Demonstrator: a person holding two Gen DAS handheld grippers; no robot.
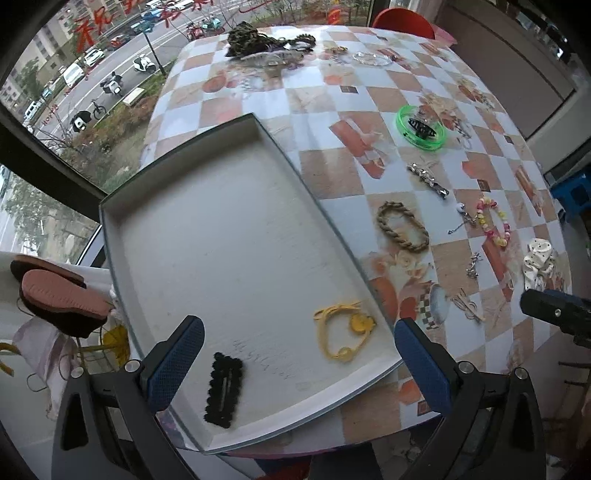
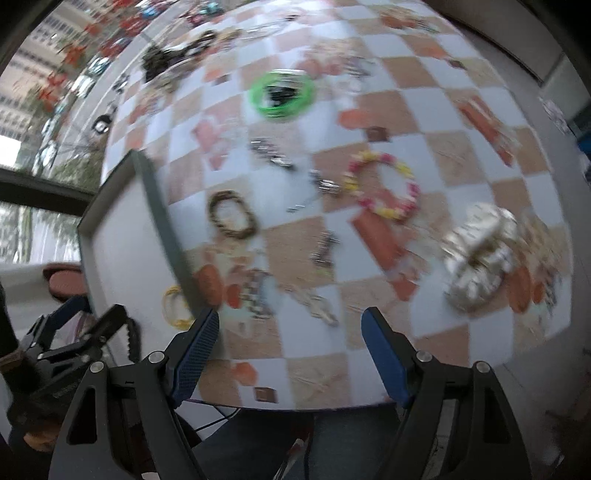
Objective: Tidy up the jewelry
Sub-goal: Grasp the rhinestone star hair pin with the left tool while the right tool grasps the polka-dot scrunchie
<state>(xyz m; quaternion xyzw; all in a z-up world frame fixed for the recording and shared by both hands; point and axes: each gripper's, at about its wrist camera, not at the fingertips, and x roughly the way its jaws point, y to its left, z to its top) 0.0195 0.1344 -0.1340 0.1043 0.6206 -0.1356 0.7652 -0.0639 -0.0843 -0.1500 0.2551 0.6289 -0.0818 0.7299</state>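
Observation:
A white tray (image 1: 207, 236) lies on the checkered table and holds a black hair clip (image 1: 224, 392) and a yellow bracelet (image 1: 343, 332). My left gripper (image 1: 295, 362) is open and empty above the tray's near end. Right of the tray lie a brown braided bracelet (image 1: 402, 227), a silver clip (image 1: 428, 180), a beaded bracelet (image 1: 493, 219), a green bangle (image 1: 421, 127) and a white scrunchie (image 1: 539, 266). My right gripper (image 2: 288, 354) is open and empty over the table's near edge; its view is blurred. The scrunchie (image 2: 480, 258) and the beaded bracelet (image 2: 382, 186) lie ahead of it.
Dark hair ties and a clear dish (image 1: 269, 44) lie at the table's far end. A red chair (image 1: 404, 20) stands behind the table. A window is on the left. Small silver pieces (image 1: 467, 304) are scattered near the right gripper.

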